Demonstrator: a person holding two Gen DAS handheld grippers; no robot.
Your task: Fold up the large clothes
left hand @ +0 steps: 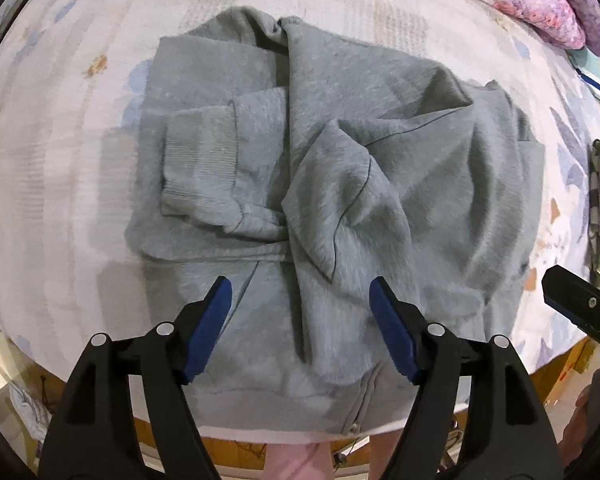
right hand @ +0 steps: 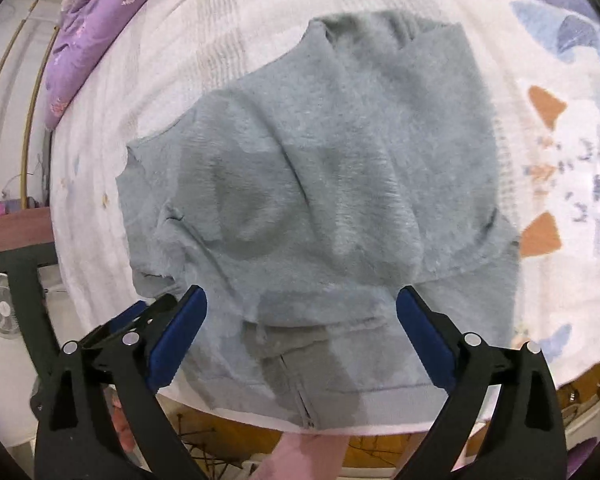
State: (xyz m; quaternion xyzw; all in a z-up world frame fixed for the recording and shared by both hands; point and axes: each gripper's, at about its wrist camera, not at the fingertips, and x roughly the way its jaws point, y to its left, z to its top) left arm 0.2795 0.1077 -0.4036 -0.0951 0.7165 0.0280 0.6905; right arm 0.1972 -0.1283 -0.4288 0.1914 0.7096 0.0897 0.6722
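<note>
- Pale patterned bedding [left hand: 60, 128] covers the surface, with purple quilts [left hand: 540, 4] bunched at the far right.
- Your grey zip hoodie [left hand: 340, 160] lies partly folded at the near edge, sleeves crossed over the body, ribbed cuff [left hand: 198, 168] on the left, hem nearest you.
- Both tools hover above its near half: left gripper [left hand: 300, 328] and right gripper [right hand: 302, 338] spread wide, nothing between the pads.
- The fleece looks thick, soft and rumpled (likely to spring back), so the next fold probably runs hem towards hood.
</note>
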